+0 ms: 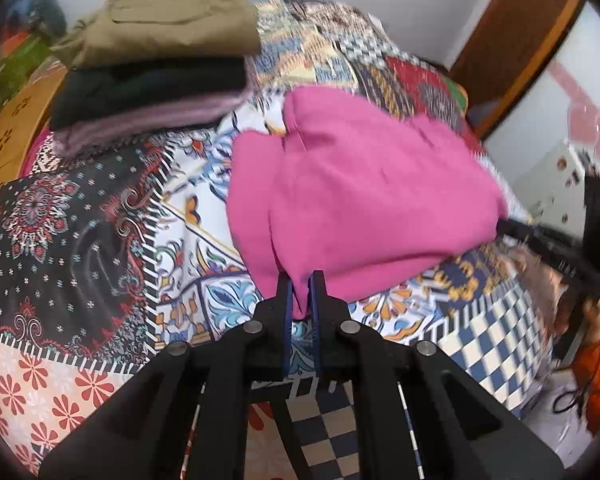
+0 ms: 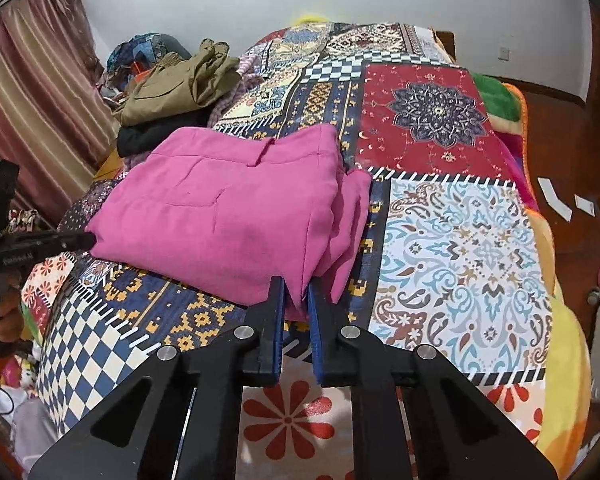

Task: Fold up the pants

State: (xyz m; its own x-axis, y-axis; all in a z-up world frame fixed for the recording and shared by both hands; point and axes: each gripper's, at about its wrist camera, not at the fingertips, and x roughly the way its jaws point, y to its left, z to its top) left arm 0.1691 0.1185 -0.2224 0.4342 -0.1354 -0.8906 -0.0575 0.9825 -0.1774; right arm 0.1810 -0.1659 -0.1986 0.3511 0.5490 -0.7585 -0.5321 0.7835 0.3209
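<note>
Upper left of my left view sits a stack of folded clothes [image 1: 156, 52]; the pink pants [image 1: 360, 184] lie mid-frame on the bed [image 1: 80, 240]. My left tongs [image 1: 301, 280] pinch their near edge, my right tongs [image 2: 296, 288] likewise.

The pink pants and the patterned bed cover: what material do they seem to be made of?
The pink pants look like a soft, matte woven fabric, perhaps cotton or a blend: dull surface, stitched pocket seam, limp folds where the right gripper and the left gripper pinch them. The bed cover looks like thin, smooth printed cloth, possibly polyester: crisp patchwork print, slight sheen. Neither can be confirmed by sight.
</note>
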